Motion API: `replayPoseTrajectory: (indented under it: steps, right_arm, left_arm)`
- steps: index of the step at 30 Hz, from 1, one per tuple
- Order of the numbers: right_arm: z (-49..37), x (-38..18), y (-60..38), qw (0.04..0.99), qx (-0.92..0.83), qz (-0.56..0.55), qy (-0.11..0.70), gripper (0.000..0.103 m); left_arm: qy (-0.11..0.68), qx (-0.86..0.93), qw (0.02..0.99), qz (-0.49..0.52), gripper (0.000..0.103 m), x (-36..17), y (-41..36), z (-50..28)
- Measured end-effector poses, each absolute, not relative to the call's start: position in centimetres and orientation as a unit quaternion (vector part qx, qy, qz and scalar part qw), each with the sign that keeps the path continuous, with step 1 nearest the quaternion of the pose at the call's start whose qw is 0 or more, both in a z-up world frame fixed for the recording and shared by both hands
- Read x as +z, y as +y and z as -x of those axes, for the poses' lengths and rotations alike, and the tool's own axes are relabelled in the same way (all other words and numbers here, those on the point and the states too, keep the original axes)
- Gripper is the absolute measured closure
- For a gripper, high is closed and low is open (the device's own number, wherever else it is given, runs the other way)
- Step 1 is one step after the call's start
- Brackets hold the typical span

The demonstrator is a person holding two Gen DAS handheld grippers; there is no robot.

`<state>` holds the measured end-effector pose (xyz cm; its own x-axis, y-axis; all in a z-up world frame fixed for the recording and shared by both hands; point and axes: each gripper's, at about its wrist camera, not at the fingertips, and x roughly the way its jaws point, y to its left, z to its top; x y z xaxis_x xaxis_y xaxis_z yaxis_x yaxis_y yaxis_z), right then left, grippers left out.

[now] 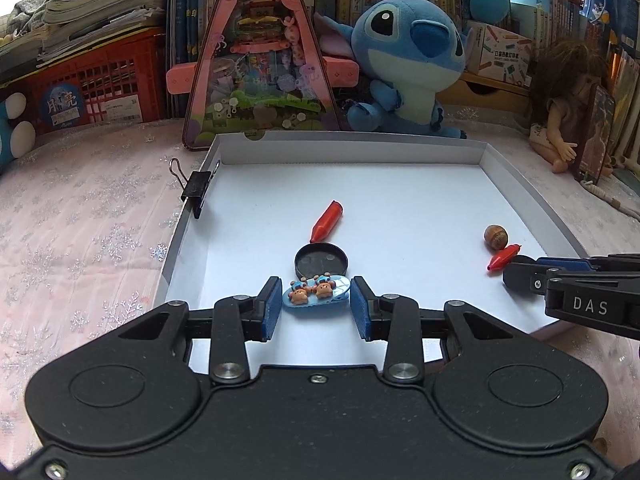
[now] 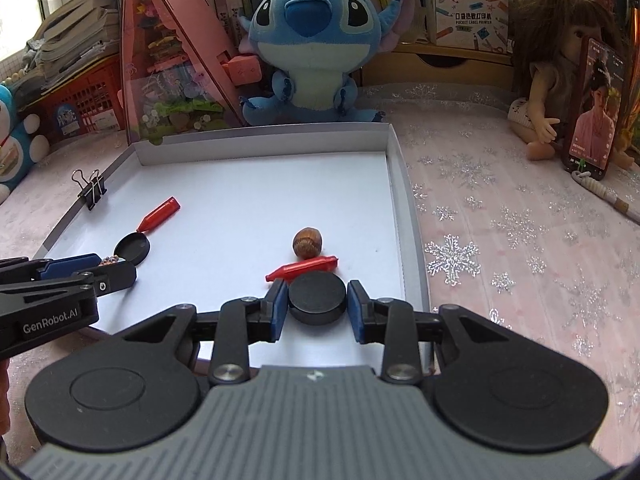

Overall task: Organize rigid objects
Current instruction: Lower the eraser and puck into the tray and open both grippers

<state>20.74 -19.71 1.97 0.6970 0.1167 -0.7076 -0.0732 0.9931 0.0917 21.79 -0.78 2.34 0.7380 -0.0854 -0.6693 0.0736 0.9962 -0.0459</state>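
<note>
A white shallow tray (image 1: 360,136) lies on the pink cloth. My left gripper (image 1: 315,302) is low over its near edge, shut on a blue clip with two small bears (image 1: 316,291). Just beyond the clip lie a black round lid (image 1: 321,261) and a red pointed cap (image 1: 328,222). My right gripper (image 2: 317,304) is shut on a black round disc (image 2: 317,296) near the tray's right side. A second red cap (image 2: 303,269) and a brown nut (image 2: 307,242) lie just past the disc. The two grippers are side by side.
A black binder clip (image 1: 196,192) grips the tray's left wall. Behind the tray stand a blue plush toy (image 1: 408,68) and a pink triangular toy box (image 1: 260,60). A doll (image 2: 548,92) and a phone (image 2: 592,112) stand at the right. Books and a red crate line the back.
</note>
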Motion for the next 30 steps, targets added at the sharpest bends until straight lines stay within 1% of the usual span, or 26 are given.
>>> replayPoseTrajectory:
  steps: [8, 10, 12, 13, 14, 18, 20, 21, 23, 25, 28, 30]
  right_arm:
    - [-21.9, 1.8, -19.5, 0.923, 0.05, -0.019, 0.381, 0.066]
    - [-22.2, 1.8, -19.6, 0.924, 0.051, -0.024, 0.379, 0.062]
    - [-22.3, 1.8, -19.7, 0.925, 0.051, -0.029, 0.376, 0.062]
    - [-22.3, 1.8, -19.7, 0.925, 0.052, -0.03, 0.375, 0.057]
    - [-22.2, 1.8, -19.7, 0.925, 0.053, -0.032, 0.374, 0.047]
    - [-21.4, 2.0, -19.8, 0.927, 0.062, -0.042, 0.368, 0.038]
    - [-20.9, 2.2, -19.8, 0.93, 0.064, -0.038, 0.36, 0.031]
    - [-20.6, 2.4, -19.7, 0.932, 0.064, -0.034, 0.356, 0.03]
    - [-20.0, 2.7, -19.7, 0.936, 0.064, -0.027, 0.346, 0.025]
    - [-19.4, 3.1, -19.8, 0.939, 0.066, -0.024, 0.338, 0.023]
    - [-18.3, 3.8, -20.1, 0.943, 0.072, -0.024, 0.323, 0.018]
    - [-17.5, 4.2, -20.2, 0.946, 0.076, -0.022, 0.314, 0.017]
  left_arm:
    - [0.357, -0.031, 0.934, -0.002, 0.068, 2.2, -1.2, -23.2]
    - [0.36, -0.028, 0.933, 0.003, 0.068, 2.2, -1.3, -23.5]
    - [0.361, -0.029, 0.932, 0.008, 0.068, 2.3, -1.3, -23.6]
    - [0.361, -0.031, 0.932, 0.009, 0.067, 2.3, -1.4, -23.5]
    - [0.36, -0.033, 0.932, 0.008, 0.065, 2.4, -1.4, -23.4]
    - [0.355, -0.039, 0.934, 0.006, 0.055, 2.7, -1.6, -22.7]
    - [0.349, -0.039, 0.936, 0.003, 0.047, 3.0, -1.7, -22.2]
    - [0.345, -0.04, 0.938, 0.003, 0.045, 3.2, -1.7, -21.9]
    - [0.337, -0.044, 0.941, 0.004, 0.033, 3.7, -1.6, -21.3]
    - [0.328, -0.048, 0.944, 0.001, 0.029, 4.2, -1.6, -20.5]
    - [0.315, -0.054, 0.948, -0.002, 0.026, 4.9, -1.5, -19.3]
    - [0.307, -0.059, 0.95, -0.001, 0.024, 5.2, -1.3, -18.4]
